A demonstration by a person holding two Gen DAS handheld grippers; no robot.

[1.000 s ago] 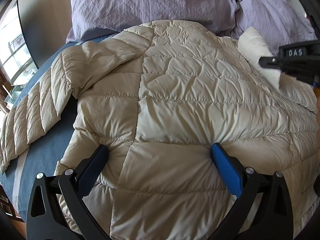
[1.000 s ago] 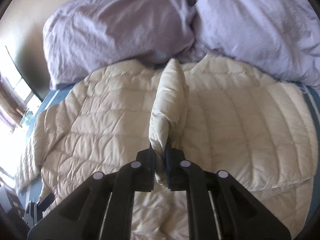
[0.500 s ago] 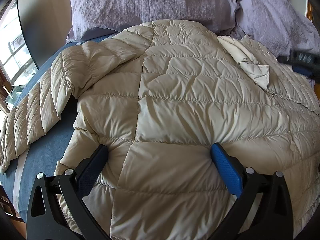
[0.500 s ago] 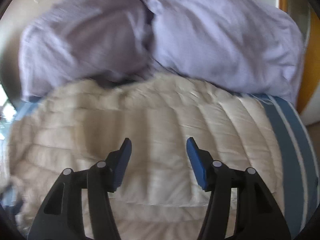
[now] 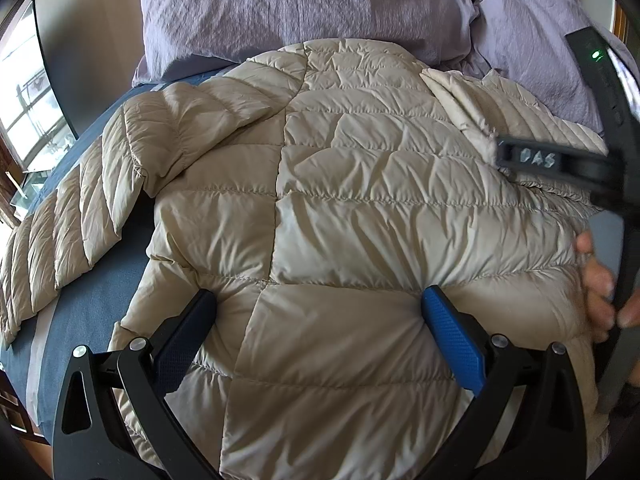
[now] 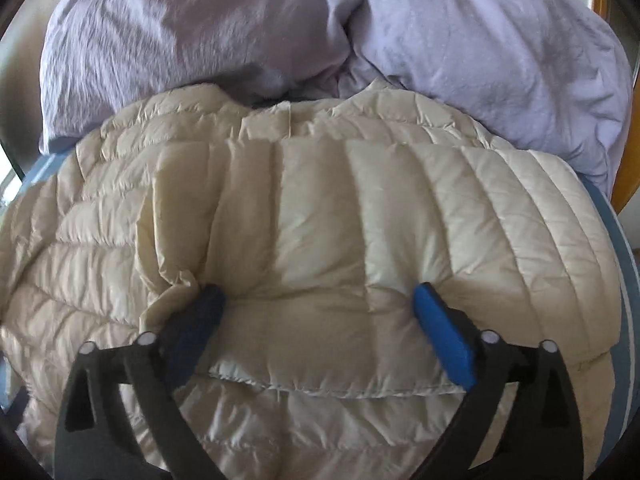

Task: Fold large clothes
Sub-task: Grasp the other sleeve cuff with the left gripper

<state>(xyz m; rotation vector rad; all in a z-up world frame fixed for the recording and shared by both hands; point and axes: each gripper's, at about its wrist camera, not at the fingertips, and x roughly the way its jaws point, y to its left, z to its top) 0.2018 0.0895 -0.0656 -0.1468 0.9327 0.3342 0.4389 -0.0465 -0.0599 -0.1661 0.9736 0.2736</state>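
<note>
A beige quilted puffer jacket [image 5: 340, 200] lies spread on the bed, back up. Its left sleeve [image 5: 68, 232] stretches out to the left over the blue sheet. Its right sleeve [image 6: 360, 248] lies folded flat across the jacket's back. My left gripper [image 5: 318, 312] is open, its fingers pressed down on the jacket's lower part. My right gripper [image 6: 318, 304] is open, its fingers pressed on the folded sleeve. The right gripper's body [image 5: 560, 160] shows at the right edge of the left wrist view.
Two lilac pillows [image 5: 300, 4] [image 6: 500, 40] lie at the head of the bed behind the jacket. The blue sheet [image 5: 92, 300] shows at the left. A window [image 5: 24, 92] is at the far left, and a wooden bed edge [image 6: 628, 184] at the right.
My right gripper has let go of the sleeve it held up. The sleeve now lies flat on the jacket, and the open right gripper has come down onto it. The left gripper has not moved.
</note>
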